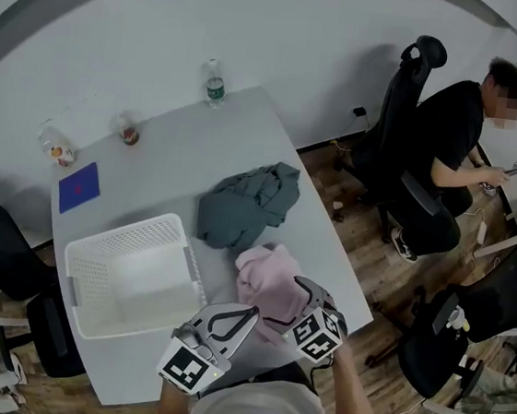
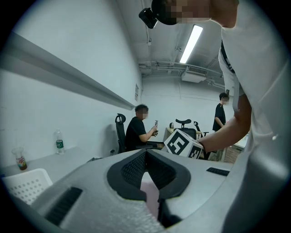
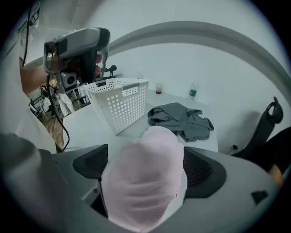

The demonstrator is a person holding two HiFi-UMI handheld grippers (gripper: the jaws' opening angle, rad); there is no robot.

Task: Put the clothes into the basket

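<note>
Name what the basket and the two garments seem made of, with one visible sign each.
Basket: probably moulded white plastic, matte; walls pierced with regular holes. Pink garment: soft, thick fabric, maybe fleece; rounded bulges, no sheen. Grey garment: thinner cloth, likely knit; limp crumpled folds.

The pink garment (image 1: pixel 268 281) is showing a plain pale pink, and the crumpled garment (image 1: pixel 245 205) beside it is looking a dull grey-green. The basket (image 1: pixel 94 266) is appearing white, its walls dotted with small holes, on a white worktop (image 1: pixel 172 154). A blue square (image 1: pixel 79 187) is carrying a red mark. The left tool (image 1: pixel 248 313) and the right tool (image 1: pixel 297 294) are showing grey bodies, black pads and black-and-white square markers.
</note>
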